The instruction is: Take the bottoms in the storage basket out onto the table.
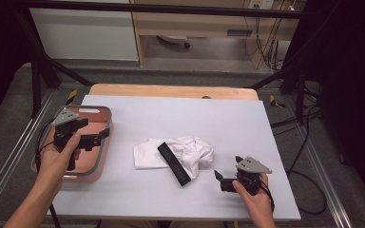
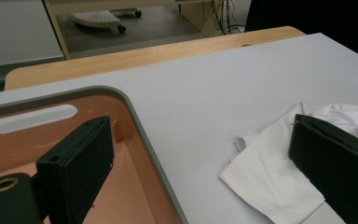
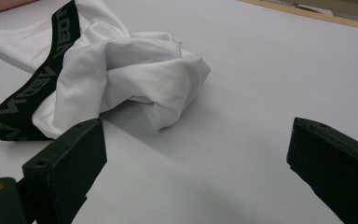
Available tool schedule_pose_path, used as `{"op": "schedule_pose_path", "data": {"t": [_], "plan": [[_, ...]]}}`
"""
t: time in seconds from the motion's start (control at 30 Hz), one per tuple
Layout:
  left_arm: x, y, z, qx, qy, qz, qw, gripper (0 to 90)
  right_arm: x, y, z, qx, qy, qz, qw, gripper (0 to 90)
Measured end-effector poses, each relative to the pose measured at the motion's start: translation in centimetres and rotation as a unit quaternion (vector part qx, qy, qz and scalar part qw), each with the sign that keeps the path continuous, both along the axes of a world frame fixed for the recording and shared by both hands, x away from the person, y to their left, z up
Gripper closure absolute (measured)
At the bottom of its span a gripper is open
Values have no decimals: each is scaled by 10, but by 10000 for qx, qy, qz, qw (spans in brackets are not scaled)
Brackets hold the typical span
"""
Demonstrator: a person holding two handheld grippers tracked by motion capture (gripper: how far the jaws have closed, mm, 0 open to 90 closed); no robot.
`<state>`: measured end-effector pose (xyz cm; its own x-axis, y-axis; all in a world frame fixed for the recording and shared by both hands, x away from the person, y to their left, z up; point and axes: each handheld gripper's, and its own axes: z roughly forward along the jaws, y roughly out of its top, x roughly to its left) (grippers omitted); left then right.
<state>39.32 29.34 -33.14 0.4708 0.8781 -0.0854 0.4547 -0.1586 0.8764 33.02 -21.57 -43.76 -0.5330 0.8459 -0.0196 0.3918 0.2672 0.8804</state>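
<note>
1. In the high view we see the whole layout: the left tool (image 1: 91, 134) hangs over a pink bin (image 1: 105, 142) with a grey rim at the left edge of the counter (image 1: 218, 118), while the right tool (image 1: 223, 179) sits low near the front edge, to the right of the white garment (image 1: 187, 152).
2. Our left gripper view adds the bin's inside, a bare salmon floor and a slot handle in its far wall, and catches a flat corner of the garment partly hidden behind one jaw.
3. Our right gripper view brings the garment close and shows pale lettering on its black waistband (image 3: 32, 93), too blurred for us to read.
4. The garment lies crumpled near the middle of the counter, between the two tools and well apart from the bin.
5. It is white, thin cloth, flat on its left part and bunched into soft folds on its right, with the black waistband running diagonally across it and ending toward the front edge.
6. Our left tool has its jaws spread wide and holds nothing; one jaw hangs above the bin, the other over the counter.
7. Our right tool also has its jaws spread wide, holds nothing, and points at the garment's bunched end without touching it.
</note>
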Motion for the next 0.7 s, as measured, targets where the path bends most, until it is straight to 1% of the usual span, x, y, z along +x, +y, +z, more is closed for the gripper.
{"op": "schedule_pose_path", "data": {"t": [0.13,0.2,0.3,0.4,0.53,0.67,0.7], "plan": [[-4,1,-7,13,52,-28,10000,67,0,0,0,5,11,-8,10000,49],[-7,0,-10,78,84,-45,9999,66,0,0,0,-5,24,-5,10000,49],[-12,-3,-15,162,66,-67,9998,67,0,1,-1,-10,18,2,10000,49],[-17,-5,-21,162,49,-66,9998,66,0,1,-1,-7,21,3,10000,49],[-22,-6,-27,134,71,-137,9998,64,1,1,-1,-4,35,3,10000,50],[-27,-7,-32,222,62,-182,9996,63,1,1,-2,9,64,8,10000,50],[-29,-7,-33,211,65,-190,9996,64,1,1,-2,1,66,36,10000,50]]}}
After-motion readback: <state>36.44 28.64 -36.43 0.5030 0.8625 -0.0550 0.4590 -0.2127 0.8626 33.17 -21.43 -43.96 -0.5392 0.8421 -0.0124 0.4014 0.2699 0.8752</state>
